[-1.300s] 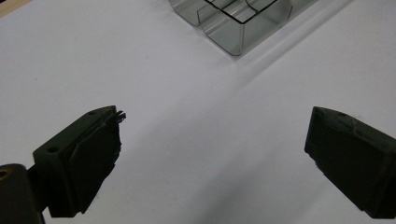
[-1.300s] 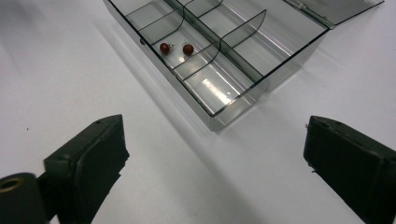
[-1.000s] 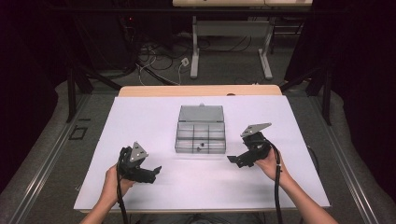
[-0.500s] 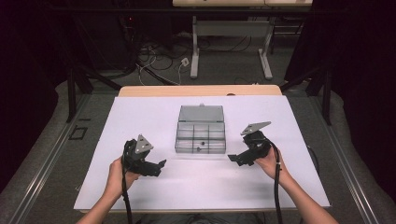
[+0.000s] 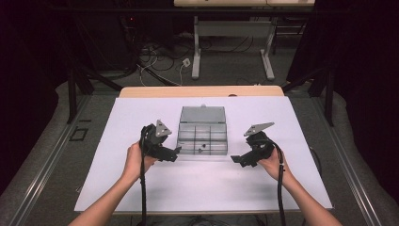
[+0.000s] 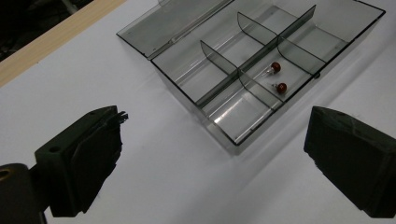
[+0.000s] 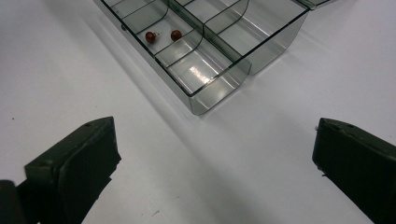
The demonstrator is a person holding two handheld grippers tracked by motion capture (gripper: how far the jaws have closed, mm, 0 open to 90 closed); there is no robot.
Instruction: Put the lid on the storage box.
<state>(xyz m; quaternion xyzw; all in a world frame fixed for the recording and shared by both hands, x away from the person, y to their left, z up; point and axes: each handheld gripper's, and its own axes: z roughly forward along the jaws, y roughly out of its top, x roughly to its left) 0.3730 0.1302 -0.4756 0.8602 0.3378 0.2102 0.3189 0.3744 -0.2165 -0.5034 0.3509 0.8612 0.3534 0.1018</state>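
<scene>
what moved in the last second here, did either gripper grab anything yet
The left gripper moved up the table and in toward the clear compartment box, its jaws ending close to the box's left front corner. It took hold of nothing; both grippers are open and empty. The right gripper, the box and the two red beads stayed put.

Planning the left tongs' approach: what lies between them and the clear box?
Nothing: in the left gripper view, bare white table runs from the open left tongs to the clear box.
</scene>
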